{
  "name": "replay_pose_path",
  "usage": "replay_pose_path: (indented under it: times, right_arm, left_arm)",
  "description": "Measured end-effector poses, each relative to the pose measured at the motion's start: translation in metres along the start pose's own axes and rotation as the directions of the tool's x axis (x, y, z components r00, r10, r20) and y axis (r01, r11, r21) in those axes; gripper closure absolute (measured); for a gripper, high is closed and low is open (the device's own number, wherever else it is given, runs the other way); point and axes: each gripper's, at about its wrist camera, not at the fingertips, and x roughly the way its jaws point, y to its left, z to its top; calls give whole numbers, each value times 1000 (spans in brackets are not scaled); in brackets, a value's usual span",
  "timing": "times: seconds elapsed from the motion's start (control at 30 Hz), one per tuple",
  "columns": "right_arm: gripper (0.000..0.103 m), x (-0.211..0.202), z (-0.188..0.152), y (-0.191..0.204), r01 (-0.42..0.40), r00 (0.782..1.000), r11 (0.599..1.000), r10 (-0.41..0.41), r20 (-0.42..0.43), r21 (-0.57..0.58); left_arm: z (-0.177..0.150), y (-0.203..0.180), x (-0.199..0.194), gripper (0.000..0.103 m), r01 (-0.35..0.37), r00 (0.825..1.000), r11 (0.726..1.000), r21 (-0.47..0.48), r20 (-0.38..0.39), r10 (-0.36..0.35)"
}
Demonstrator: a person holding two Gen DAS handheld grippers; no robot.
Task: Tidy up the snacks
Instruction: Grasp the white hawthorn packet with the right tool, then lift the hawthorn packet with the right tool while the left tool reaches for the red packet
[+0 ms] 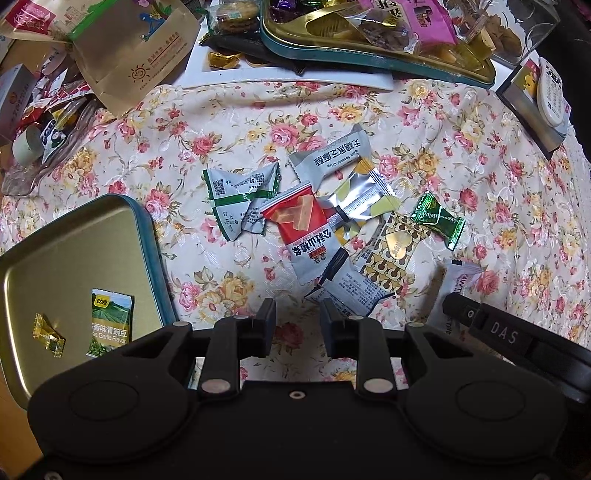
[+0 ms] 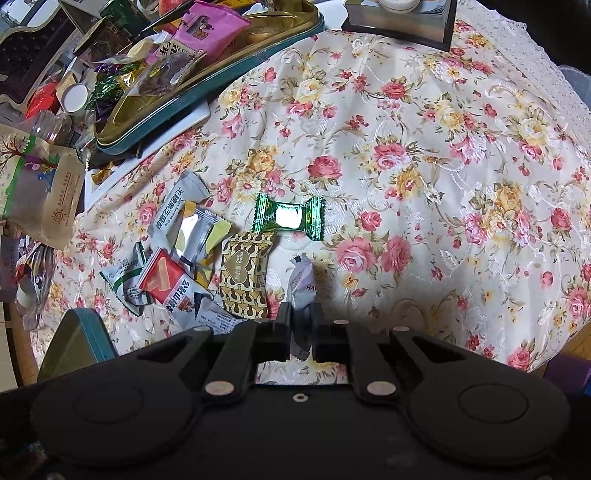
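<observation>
My left gripper (image 1: 297,314) hangs open over the floral tablecloth (image 1: 229,125), with nothing between its fingers. To its left lies a teal-rimmed gold tin tray (image 1: 74,236) holding a green pea packet (image 1: 110,325) and a yellow candy (image 1: 48,334). Ahead is a loose pile: a red packet (image 1: 303,218), a grey sesame crisp packet (image 1: 332,158), a gold heart packet (image 1: 395,251) and a green foil candy (image 1: 437,218). My right gripper (image 2: 301,314) is shut on a white and lavender packet (image 2: 304,284), lifted just right of the pile, beside the gold heart packet (image 2: 245,273).
A large teal tin (image 1: 332,61) heaped with snacks rests on a white board at the back. A brown paper bag (image 1: 140,55) and a glass dish (image 1: 44,155) crowd the back left. A dark-framed box (image 1: 532,99) stands at the back right. The cloth's lace edge (image 2: 517,33) runs along the right.
</observation>
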Motion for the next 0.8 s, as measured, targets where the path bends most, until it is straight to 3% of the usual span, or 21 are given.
replay_pose_path:
  times: [0.63, 0.8]
  right_arm:
    - [91, -26, 1, -13, -30, 999, 999, 30, 17, 28]
    - [91, -30, 2, -16, -41, 999, 998, 41, 16, 41]
  left_arm:
    - [7, -7, 15, 67, -28, 1000, 1000, -13, -10, 28]
    - [12, -2, 14, 67, 18, 1000, 999, -29, -17, -18]
